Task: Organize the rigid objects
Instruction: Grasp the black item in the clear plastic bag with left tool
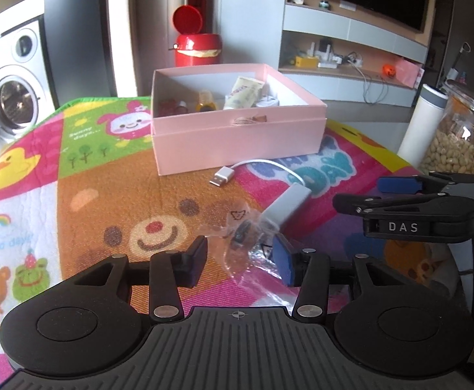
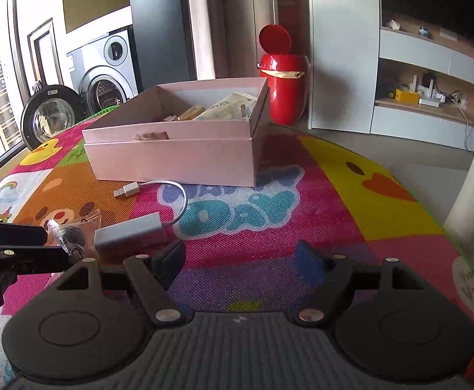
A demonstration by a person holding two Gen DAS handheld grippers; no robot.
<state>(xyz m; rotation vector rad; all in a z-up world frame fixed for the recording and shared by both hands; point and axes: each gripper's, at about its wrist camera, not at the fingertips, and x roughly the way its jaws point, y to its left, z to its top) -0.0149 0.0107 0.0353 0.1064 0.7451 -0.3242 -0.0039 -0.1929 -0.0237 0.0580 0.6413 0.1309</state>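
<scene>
Now the left claw (image 1: 240,261) is hanging spread around a clear plastic packet (image 1: 237,237); the right claw (image 2: 241,261), at three o'clock, is gaping empty.

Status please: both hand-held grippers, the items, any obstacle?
Left hand-held gripper open around clear packet. Right hand-held gripper open, empty. Adapter on mat, outside pink box. Nothing in the way.

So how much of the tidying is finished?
Partly done: the pink box already holds a tube and a few small items. Nothing is gripped now; the left gripper stands open around a clear bag on the mat, and the right gripper is open and empty. Left out: that bag and the white USB adapter.
</scene>
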